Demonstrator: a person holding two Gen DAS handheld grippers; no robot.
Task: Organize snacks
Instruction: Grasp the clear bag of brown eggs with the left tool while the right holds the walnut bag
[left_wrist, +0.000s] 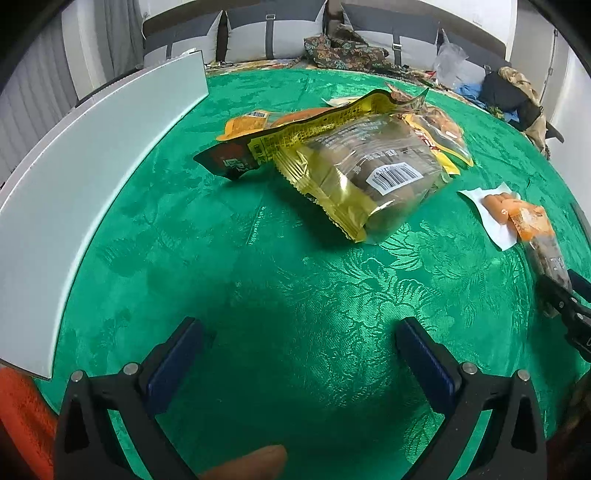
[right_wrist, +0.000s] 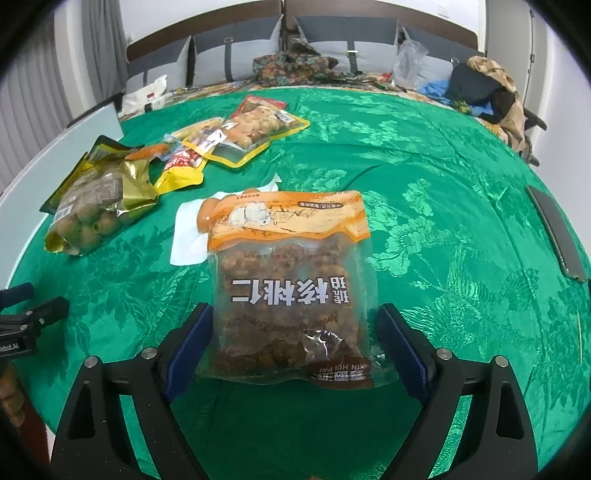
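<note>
The walnut bag (right_wrist: 291, 288), clear with an orange top, sits between the fingers of my right gripper (right_wrist: 297, 343). Both blue pads touch its sides, so the gripper is shut on it. The bag's top lies over a white sausage packet (right_wrist: 188, 236). In the left wrist view the same bag (left_wrist: 541, 236) and right gripper (left_wrist: 567, 295) are at the far right. My left gripper (left_wrist: 301, 354) stands open over bare green cloth, with nothing between its fingers. A gold bag of round snacks (left_wrist: 369, 177) lies ahead of it, on top of a pile of other packets (left_wrist: 439, 129).
A white panel (left_wrist: 92, 166) curves along the table's left edge. A dark phone (right_wrist: 557, 236) lies near the right edge. Yellow and orange snack packets (right_wrist: 240, 136) lie at the back left. Cushions, clothes and bags fill the bench behind the green tablecloth (right_wrist: 443, 184).
</note>
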